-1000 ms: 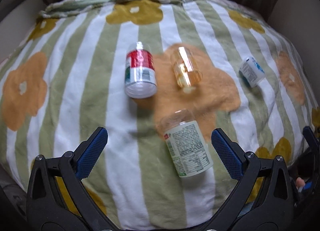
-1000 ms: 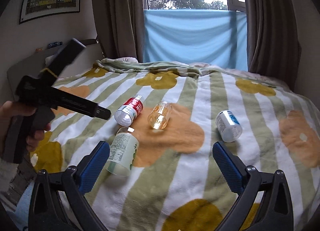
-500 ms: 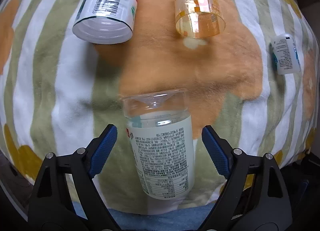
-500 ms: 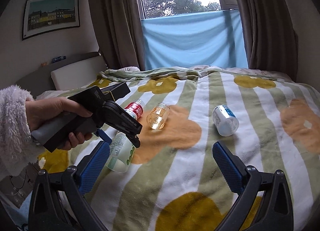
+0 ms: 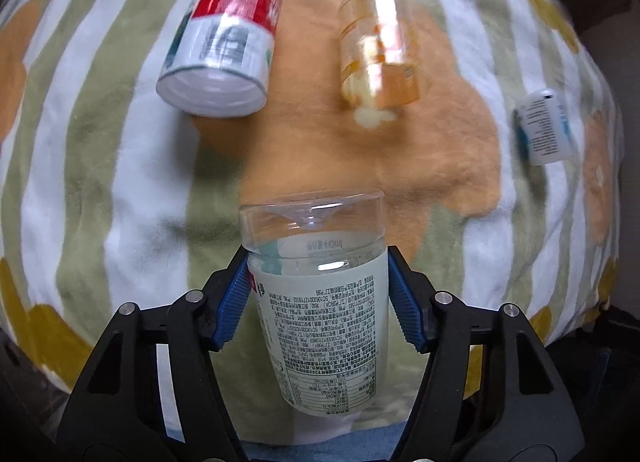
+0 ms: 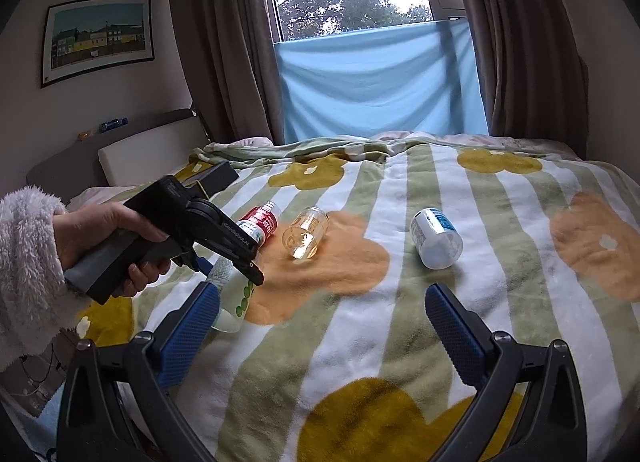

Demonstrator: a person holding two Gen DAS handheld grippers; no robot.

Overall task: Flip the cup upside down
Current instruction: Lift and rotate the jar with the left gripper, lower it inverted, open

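A clear plastic cup with a pale green label [image 5: 320, 310] lies on its side on the flowered blanket, base pointing away from me. My left gripper [image 5: 318, 302] is shut on its sides, blue pads pressed against the label. In the right wrist view the same cup [image 6: 234, 294] lies under the left gripper [image 6: 224, 246], partly hidden by it. My right gripper [image 6: 320, 318] is open and empty, held above the blanket near the front.
A red-and-white cup [image 5: 224, 46], an orange clear cup [image 5: 376, 50] and a white-and-blue cup [image 5: 544, 126] lie on their sides further back on the blanket [image 6: 400, 342]. Curtains and a window stand behind the bed.
My left gripper has moved down onto the green-label cup and closed on it. The right gripper has stayed open and nearly still.
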